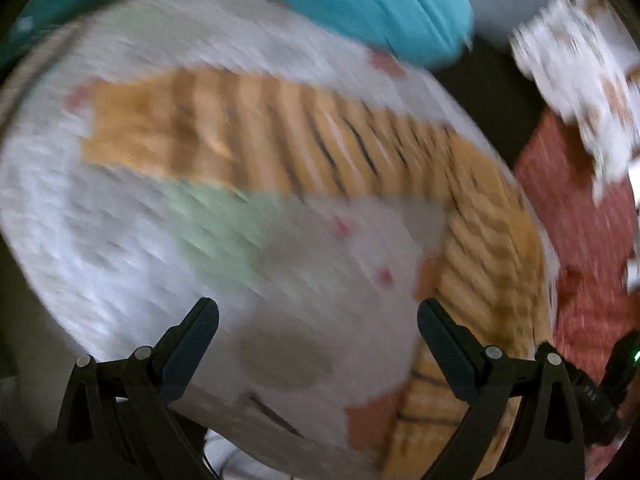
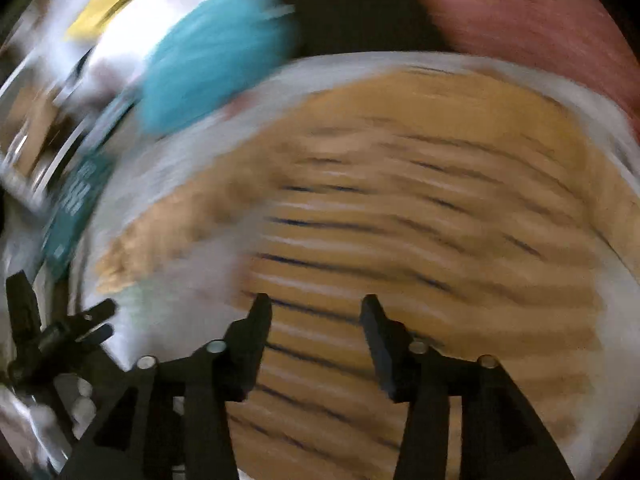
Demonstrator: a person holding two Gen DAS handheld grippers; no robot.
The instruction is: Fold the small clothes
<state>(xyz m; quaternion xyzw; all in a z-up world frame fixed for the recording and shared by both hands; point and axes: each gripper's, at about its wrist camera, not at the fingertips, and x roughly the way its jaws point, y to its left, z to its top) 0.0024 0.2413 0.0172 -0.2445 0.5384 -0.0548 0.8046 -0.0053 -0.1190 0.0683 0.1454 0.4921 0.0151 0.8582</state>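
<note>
At six o'clock in the left wrist view, the left gripper (image 1: pixel 318 322) hangs with jaws wide apart and nothing between them, over a blurred white garment (image 1: pixel 120 240) with a tiger-striped orange print (image 1: pixel 280 140). Beyond it, at twelve o'clock, lies a turquoise cloth (image 1: pixel 372 4), and at three o'clock a red fabric (image 1: pixel 580 220). Low in the right wrist view, the right gripper (image 2: pixel 316 308) stands parted above the same orange print (image 2: pixel 420 200), gripping nothing; the turquoise cloth (image 2: pixel 212 60) sits at ten o'clock.
</note>
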